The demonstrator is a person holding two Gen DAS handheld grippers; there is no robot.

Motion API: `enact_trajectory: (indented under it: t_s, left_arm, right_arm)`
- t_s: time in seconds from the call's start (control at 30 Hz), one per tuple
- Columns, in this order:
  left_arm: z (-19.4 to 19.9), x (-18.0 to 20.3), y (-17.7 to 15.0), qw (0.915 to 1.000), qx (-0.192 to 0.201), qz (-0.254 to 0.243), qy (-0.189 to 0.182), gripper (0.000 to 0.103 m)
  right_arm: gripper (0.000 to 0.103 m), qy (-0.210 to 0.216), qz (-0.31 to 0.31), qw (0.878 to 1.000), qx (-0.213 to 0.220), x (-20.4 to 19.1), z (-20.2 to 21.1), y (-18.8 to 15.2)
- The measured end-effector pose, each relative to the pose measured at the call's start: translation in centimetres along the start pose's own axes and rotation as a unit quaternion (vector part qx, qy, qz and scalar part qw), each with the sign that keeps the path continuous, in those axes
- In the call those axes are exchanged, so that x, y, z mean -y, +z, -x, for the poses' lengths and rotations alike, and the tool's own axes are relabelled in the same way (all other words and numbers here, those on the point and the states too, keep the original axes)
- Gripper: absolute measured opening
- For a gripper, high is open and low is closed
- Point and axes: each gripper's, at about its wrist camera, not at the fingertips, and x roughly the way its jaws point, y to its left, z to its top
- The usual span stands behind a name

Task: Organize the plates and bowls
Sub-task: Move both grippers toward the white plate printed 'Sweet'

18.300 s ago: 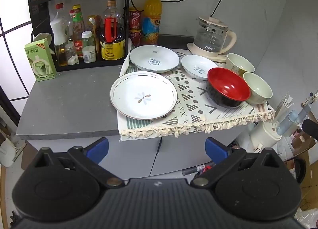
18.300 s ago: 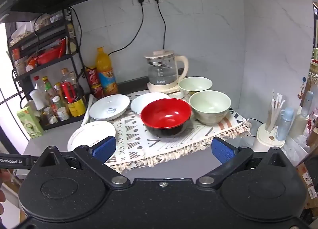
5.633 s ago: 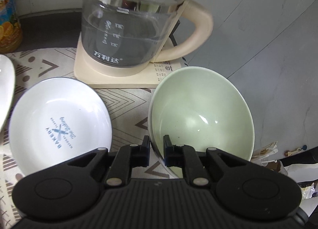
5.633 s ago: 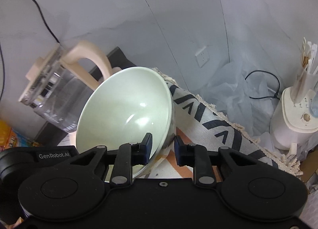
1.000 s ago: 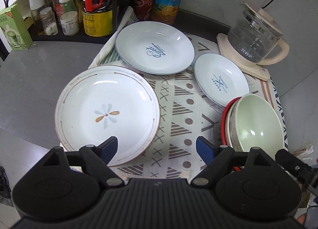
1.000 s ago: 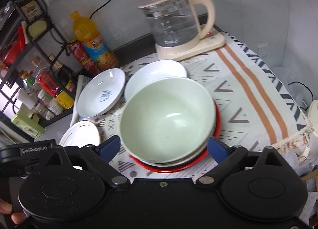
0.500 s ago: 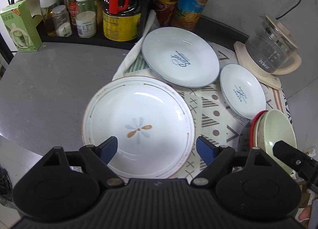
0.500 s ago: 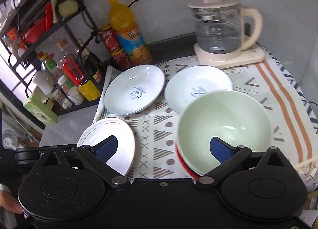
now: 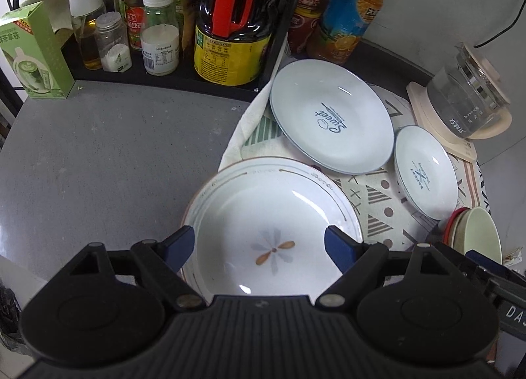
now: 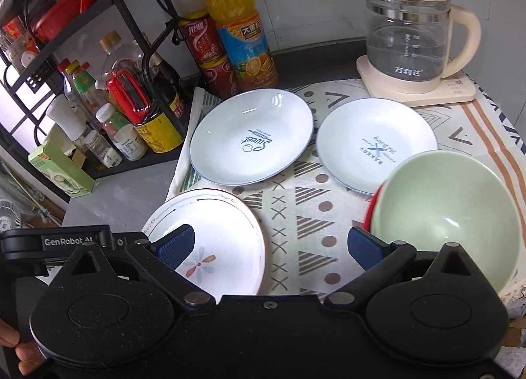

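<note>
A flower-patterned plate lies at the mat's front left corner. My left gripper is open and empty, its jaws straddling the plate from above. A "Sweet" plate and a smaller "Bakery" plate lie behind it. Two green bowls sit nested in a red bowl at the right. My right gripper is open and empty over the patterned mat, between the flower plate and the bowl stack.
A glass kettle stands on its base at the back right. A black rack with bottles and jars lines the back left, an orange drink bottle beside it. A green carton stands on the grey counter.
Both grippers have shifted left and closer to the flower plate, which now sits between the left jaws. The bowl stack has slid toward the right edge of both views.
</note>
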Motion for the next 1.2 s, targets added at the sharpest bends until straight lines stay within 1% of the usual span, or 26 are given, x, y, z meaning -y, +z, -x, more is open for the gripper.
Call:
enact_trajectory:
  t_s: [0.23, 0.47, 0.63, 0.77, 0.97, 1.03, 1.13, 1.2]
  left_arm:
    - [-1.4, -0.8, 2.6, 0.9995, 0.000, -0.027, -0.016, 0.085]
    - [-2.8, -1.1, 4.8, 0.9985, 0.003, -0.038, -0.040, 0.085]
    - [-3.8, -0.7, 6.2, 0.9969, 0.007, -0.052, -0.059, 0.084]
    - [-5.1, -0.5, 7.1, 0.9960, 0.006, -0.058, -0.068, 0.083]
    - [-7.5, -0.2, 8.2, 0.9946, 0.000, -0.060, -0.085, 0.081]
    - [-8.2, -0.1, 8.4, 0.9944, -0.004, -0.061, -0.087, 0.080]
    - [-9.4, 0.2, 8.7, 0.9940, -0.008, -0.061, -0.091, 0.075]
    - [-10.1, 0.3, 8.9, 0.9940, -0.009, -0.058, -0.092, 0.070]
  right_arm:
    - [0.100, -0.017, -0.007, 1.000, -0.004, -1.8, -1.8, 0.6]
    - [0.100, -0.035, -0.027, 0.999, 0.011, -2.7, -3.3, 1.2]
    - [0.099, -0.044, -0.052, 0.997, 0.023, -2.8, -4.4, 1.8]
    - [0.094, -0.054, -0.081, 0.995, 0.035, -2.3, -5.2, 2.4]
    - [0.085, -0.064, -0.112, 0.991, 0.040, -1.4, -6.9, 2.8]
    - [0.085, -0.066, -0.124, 0.989, 0.038, -1.1, -7.6, 2.8]
    - [0.082, -0.072, -0.134, 0.988, 0.034, -0.9, -8.7, 3.0]
    - [0.076, -0.070, -0.143, 0.987, 0.033, -0.7, -9.3, 3.0]
